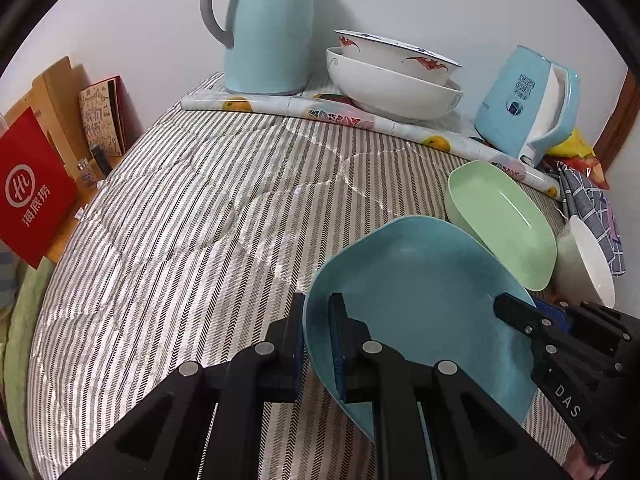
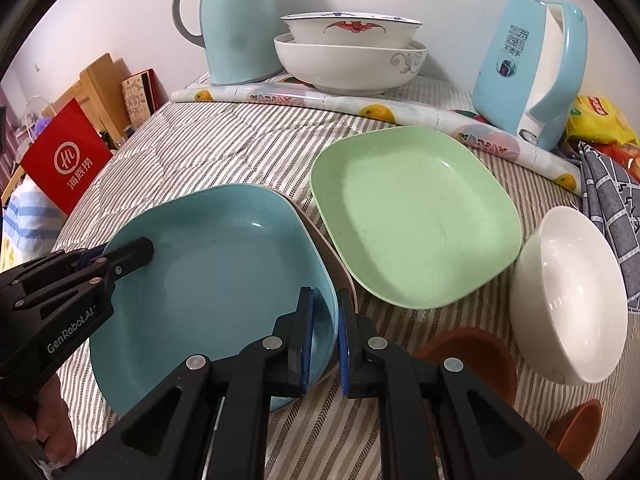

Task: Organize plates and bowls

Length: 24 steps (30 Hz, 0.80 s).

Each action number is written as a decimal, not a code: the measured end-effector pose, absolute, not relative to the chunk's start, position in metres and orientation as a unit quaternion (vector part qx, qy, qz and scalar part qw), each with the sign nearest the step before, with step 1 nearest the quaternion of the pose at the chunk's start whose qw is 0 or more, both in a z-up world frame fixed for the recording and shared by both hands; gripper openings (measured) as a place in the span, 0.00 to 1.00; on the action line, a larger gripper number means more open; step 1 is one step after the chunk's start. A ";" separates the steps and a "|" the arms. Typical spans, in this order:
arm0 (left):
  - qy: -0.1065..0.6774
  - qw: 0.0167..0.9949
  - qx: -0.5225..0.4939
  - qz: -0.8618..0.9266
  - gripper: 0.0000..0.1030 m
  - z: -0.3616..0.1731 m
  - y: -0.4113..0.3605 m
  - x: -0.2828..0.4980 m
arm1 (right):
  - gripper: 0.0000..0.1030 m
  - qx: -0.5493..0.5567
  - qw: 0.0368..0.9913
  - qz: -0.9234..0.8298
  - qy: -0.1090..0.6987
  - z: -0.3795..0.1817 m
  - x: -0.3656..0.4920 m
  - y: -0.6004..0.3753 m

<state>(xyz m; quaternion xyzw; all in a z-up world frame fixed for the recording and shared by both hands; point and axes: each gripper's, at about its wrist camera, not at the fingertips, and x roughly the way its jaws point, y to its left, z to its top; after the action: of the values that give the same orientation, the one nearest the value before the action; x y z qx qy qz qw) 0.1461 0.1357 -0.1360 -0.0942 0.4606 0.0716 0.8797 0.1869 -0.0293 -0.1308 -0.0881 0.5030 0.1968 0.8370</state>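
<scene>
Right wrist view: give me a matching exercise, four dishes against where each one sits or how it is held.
Things:
1. blue plate
2. green plate
3. plain white bowl
4. bat-painted bowl

Places or states:
A. nested inside a larger white bowl near the wall
B. lying free on the striped cloth, no gripper on it
C. tipped on its side at the right edge of the view
D. rim clamped by both the left gripper and the right gripper

Pairs: 1-D, 2-B, 3-C, 4-A
</scene>
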 end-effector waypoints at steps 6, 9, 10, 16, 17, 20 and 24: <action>0.460 0.879 -0.098 0.072 0.12 -0.136 0.137 0.146 | 0.11 -0.093 0.836 0.201 0.502 -0.130 0.188 -0.029; 0.462 0.878 -0.104 0.069 0.12 -0.135 0.139 0.146 | 0.11 -0.089 0.837 0.200 0.502 -0.128 0.187 -0.030; 0.462 0.878 -0.103 0.072 0.12 -0.135 0.138 0.145 | 0.13 -0.089 0.837 0.199 0.502 -0.127 0.187 -0.030; 0.460 0.880 -0.097 0.072 0.12 -0.130 0.135 0.141 | 0.30 -0.091 0.844 0.198 0.490 -0.117 0.180 -0.030; 0.460 0.880 -0.096 0.071 0.12 -0.129 0.134 0.141 | 0.33 -0.092 0.846 0.196 0.487 -0.116 0.180 -0.031; 0.459 0.881 -0.093 0.070 0.12 -0.127 0.131 0.139 | 0.38 -0.087 0.852 0.192 0.478 -0.110 0.177 -0.034; 0.459 0.881 -0.092 0.069 0.12 -0.125 0.130 0.137 | 0.38 -0.084 0.851 0.187 0.484 -0.108 0.174 -0.039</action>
<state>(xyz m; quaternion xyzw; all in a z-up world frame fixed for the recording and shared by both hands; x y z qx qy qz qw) 0.1368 0.1299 -0.1251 -0.0924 0.4587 0.0687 0.8811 0.1738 -0.0390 -0.1084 -0.0841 0.4841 0.1866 0.8507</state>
